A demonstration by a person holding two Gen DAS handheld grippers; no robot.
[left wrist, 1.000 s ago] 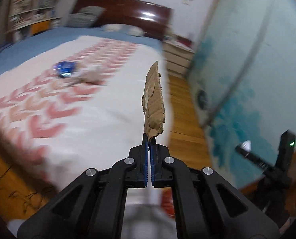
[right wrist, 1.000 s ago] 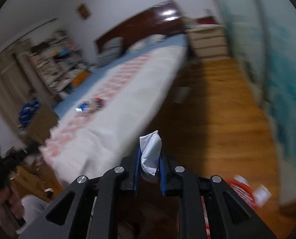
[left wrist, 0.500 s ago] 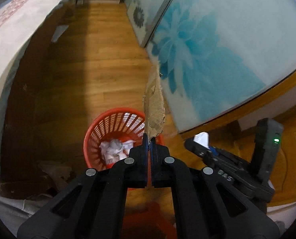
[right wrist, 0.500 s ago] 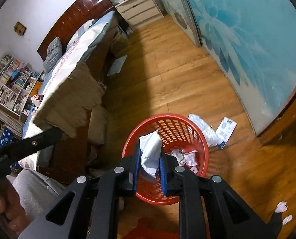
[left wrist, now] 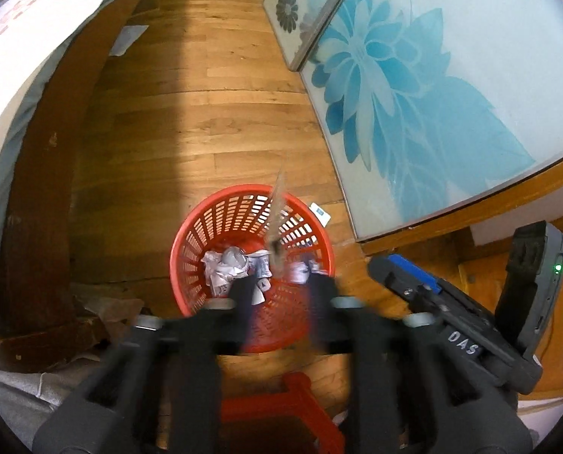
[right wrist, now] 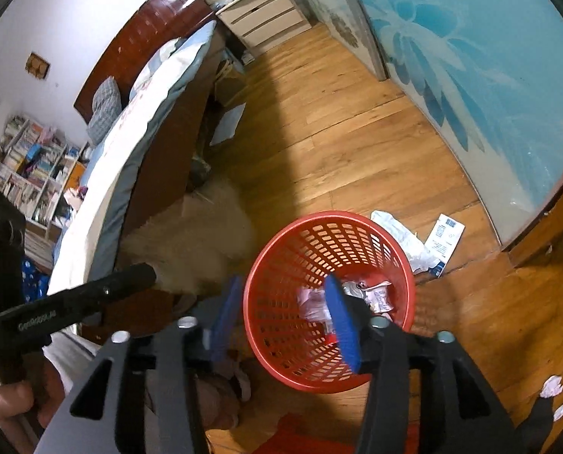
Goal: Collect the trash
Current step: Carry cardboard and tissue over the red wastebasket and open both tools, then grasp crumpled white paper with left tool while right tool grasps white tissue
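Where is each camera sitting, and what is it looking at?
Left wrist view: sits on the left gripper, looking steeply down at the red basket on the wooden floor; its open black fingers show, and the right gripper pokes in.
Right wrist view: sits on the right gripper, tilted down at the basket beside the bed; its blue-padded fingers show, open, plus the left gripper and a hand.
Both share the basket, floor, bed and blue flower wall.

I see warm wooden floorboards [left wrist: 206,113], a bed [right wrist: 137,140] with a dark glossy headboard [right wrist: 145,26], a pale drawer unit [right wrist: 262,19], cluttered bookshelves [right wrist: 31,166], and blue-flowered glass panels [left wrist: 414,87].
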